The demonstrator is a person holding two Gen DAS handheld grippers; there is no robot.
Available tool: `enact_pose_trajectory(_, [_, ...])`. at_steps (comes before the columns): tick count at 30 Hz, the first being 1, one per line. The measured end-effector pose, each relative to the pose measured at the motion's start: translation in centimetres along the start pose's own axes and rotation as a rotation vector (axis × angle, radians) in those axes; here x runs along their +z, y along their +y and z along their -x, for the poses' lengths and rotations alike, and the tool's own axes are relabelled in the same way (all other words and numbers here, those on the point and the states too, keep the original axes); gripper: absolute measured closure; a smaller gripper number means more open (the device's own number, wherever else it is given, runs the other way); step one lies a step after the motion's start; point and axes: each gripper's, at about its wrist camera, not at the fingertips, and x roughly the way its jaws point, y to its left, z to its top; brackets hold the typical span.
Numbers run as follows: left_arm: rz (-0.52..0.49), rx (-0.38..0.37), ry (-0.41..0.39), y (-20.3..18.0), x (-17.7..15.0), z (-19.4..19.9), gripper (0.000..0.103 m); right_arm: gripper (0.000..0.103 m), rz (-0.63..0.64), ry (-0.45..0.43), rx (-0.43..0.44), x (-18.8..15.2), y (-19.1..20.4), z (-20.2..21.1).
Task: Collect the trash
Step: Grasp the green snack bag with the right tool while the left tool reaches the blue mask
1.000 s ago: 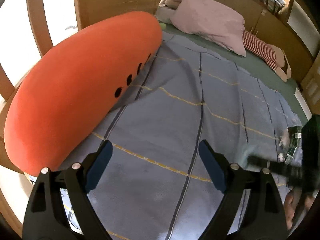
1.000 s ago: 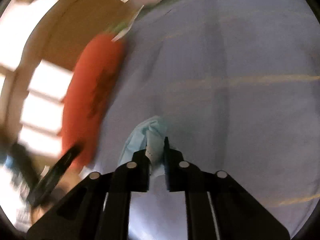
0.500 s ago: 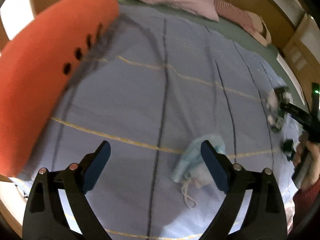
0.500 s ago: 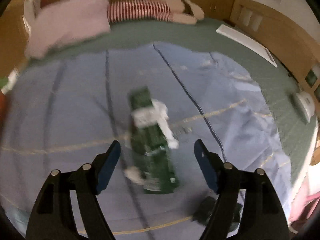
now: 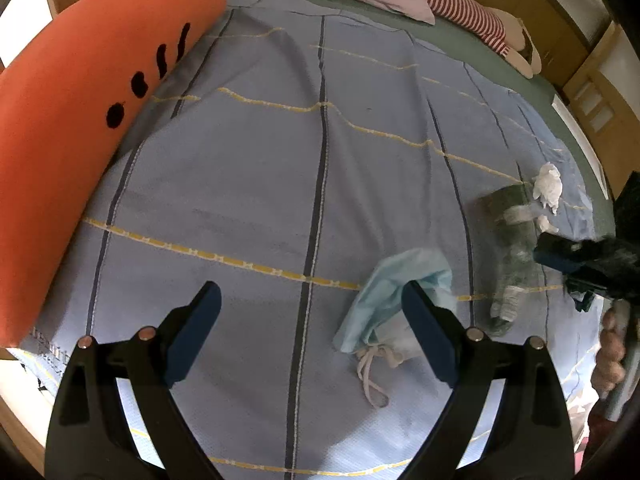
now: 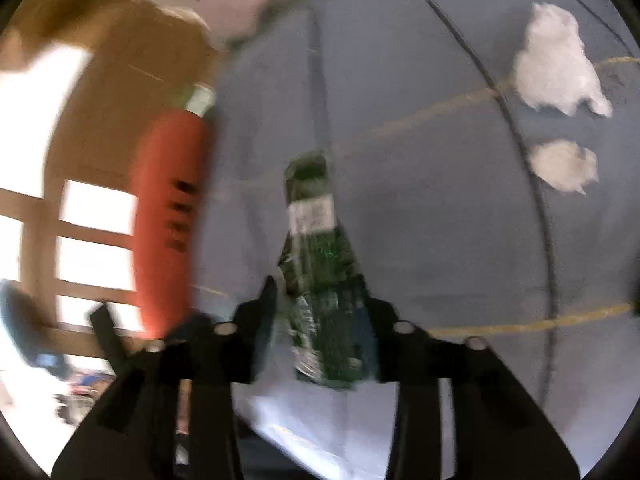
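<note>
Carrot cushion (image 5: 92, 92): a long orange plush along the far-left edge of the bed, well apart from the trash. Little risk unless a wide swing brushes it.

Left tool (image 5: 308, 320): jaws spread wide and empty, hanging over the blue striped blanket (image 5: 248, 168). The right-hand finger sits in front of the mask, so the mask is beside the gap, not in it. Closing from here would likely catch only an edge, or pinch a fold of blanket.

Blue face mask (image 5: 400, 280): crumpled on the blanket near the front, its white ear loop trailing toward the near side. Thin and limp; a grip on the loop alone could let it slide out or drag.

Green wrapper (image 6: 324, 280): long crinkled green packet with a white label, lying on the blanket right of the mask. It sits between the fingers of the right tool.

Right tool (image 6: 320, 320): jaws closing with the wrapper between them; the view is blurred and I cannot tell whether the pads press on it yet. Slippery film may squirt out sideways, or the tips may snag the blanket beneath.

White tissues (image 6: 556, 64): two crumpled wads on the far right, just beyond the wrapper. Light enough to be knocked off the bed by a careless lift.
</note>
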Motion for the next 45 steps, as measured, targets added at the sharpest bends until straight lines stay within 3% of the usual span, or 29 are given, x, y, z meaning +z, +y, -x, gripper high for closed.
enact_pose_trajectory(2, [-0.002, 0.003, 0.0, 0.0, 0.0, -0.1, 0.012, 0.061, 0.017, -0.047, -0.171, -0.2, -0.6, 0.6])
enact_pose_trajectory(4, [-0.005, 0.006, 0.004, 0.0, 0.0, -0.2, 0.012, 0.061, 0.012, -0.076, -0.252, -0.9, -0.8, 1.2])
enact_pose_trajectory(8, [0.001, 0.014, -0.004, -0.1, 0.1, -0.1, 0.012, 0.058, 0.059, -0.078, -0.198, -2.4, 0.9, 1.3])
enact_pose_trajectory(10, [0.011, 0.016, -0.009, 0.1, 0.1, 0.1, 0.012, 0.054, 0.122, -0.018, -0.211, -3.4, 3.2, -0.5])
enact_pose_trajectory(12, [0.03, 0.018, -0.014, 0.6, 0.3, 0.3, 0.012, 0.054, 0.158, 0.03, -0.152, -3.7, 5.1, -1.2])
enact_pose_trajectory(14, [0.067, 0.023, -0.024, 1.6, 0.5, 0.6, 0.012, 0.054, 0.232, 0.056, -0.08, -4.9, 7.5, -1.9])
enact_pose_trajectory(19, [0.206, 0.028, -0.056, 4.7, 1.1, 1.6, 0.012, 0.046, 0.393, 0.105, -0.077, -7.0, 12.2, -3.2])
enact_pose_trajectory(26, [0.27, 0.014, -0.078, 6.2, 1.1, 2.3, 0.012, 0.046, 0.387, 0.076, -0.105, -6.8, 12.7, -5.3])
enact_pose_trajectory(31, [0.279, 0.01, -0.076, 6.2, 1.1, 2.3, 0.012, 0.046, 0.387, 0.104, -0.007, -5.8, 11.5, -5.0])
enact_pose_trajectory(33, [0.281, 0.011, -0.078, 6.3, 1.1, 2.3, 0.012, 0.046, 0.4, 0.066, 0.042, -5.5, 11.4, -3.3])
enact_pose_trajectory(36, [0.279, 0.013, -0.076, 6.2, 1.0, 2.2, 0.012, 0.04, 0.377, -0.015, -0.014, -4.4, 10.8, -2.5])
enact_pose_trajectory(37, [0.276, 0.015, -0.074, 6.1, 1.0, 2.2, 0.012, 0.04, 0.368, -0.016, -0.058, -4.0, 10.3, -3.0])
enact_pose_trajectory(41, [0.26, 0.017, -0.066, 5.9, 0.9, 2.0, 0.012, 0.04, 0.307, 0.043, -0.056, -3.5, 8.8, -6.1])
enact_pose_trajectory(43, [0.257, 0.019, -0.063, 5.8, 0.9, 1.9, 0.012, 0.04, 0.337, 0.077, -0.076, -4.1, 9.1, -7.1])
enact_pose_trajectory(45, [0.257, 0.021, -0.065, 5.7, 1.0, 1.9, 0.012, 0.04, 0.419, 0.051, -0.134, -4.8, 10.5, -7.7])
